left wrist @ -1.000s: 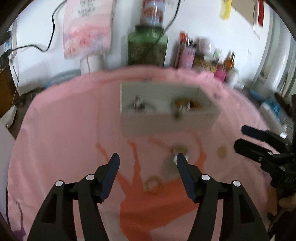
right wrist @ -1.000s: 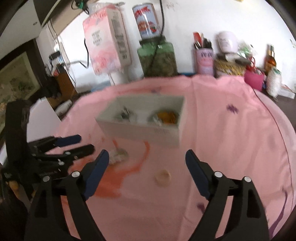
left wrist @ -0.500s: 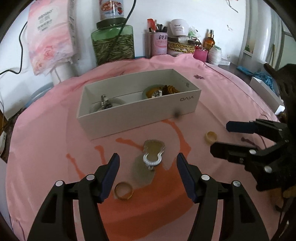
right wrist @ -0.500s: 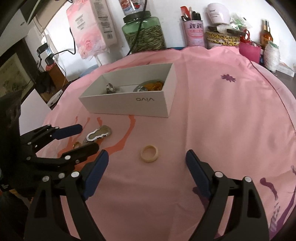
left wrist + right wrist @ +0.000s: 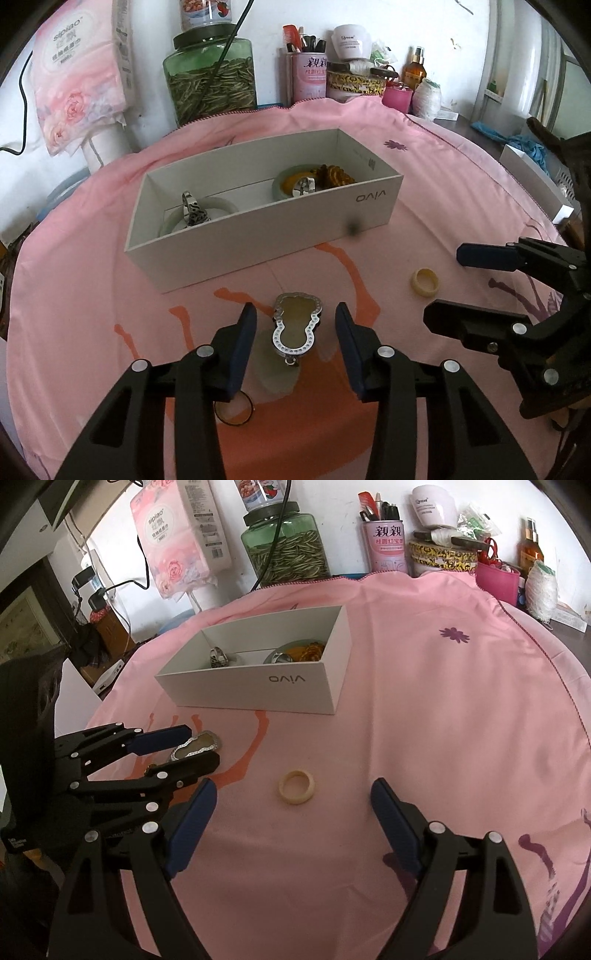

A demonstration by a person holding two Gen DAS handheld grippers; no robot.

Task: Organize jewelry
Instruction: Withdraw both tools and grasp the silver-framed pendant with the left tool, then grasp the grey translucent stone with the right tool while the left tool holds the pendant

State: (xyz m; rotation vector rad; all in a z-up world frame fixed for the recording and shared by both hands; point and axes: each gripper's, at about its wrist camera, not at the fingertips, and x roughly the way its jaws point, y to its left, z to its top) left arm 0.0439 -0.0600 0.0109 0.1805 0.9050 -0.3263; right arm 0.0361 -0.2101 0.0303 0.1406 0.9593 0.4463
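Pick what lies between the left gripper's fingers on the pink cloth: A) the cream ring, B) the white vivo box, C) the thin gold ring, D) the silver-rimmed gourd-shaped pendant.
D: the silver-rimmed gourd-shaped pendant lies on the cloth between the fingers of the left gripper, whose jaws have just been closing around it without yet touching it.

Pink tablecloth (image 5: 443, 709) bears box (image 5: 258, 690), 3 trinkets.

A lived-in home: a round table under a pink cloth (image 5: 443, 709), with a seed jar (image 5: 286, 544) at twelve o'clock, a tissue pack (image 5: 181, 535) at eleven, and toiletries and a comb cup (image 5: 388, 542) at one.
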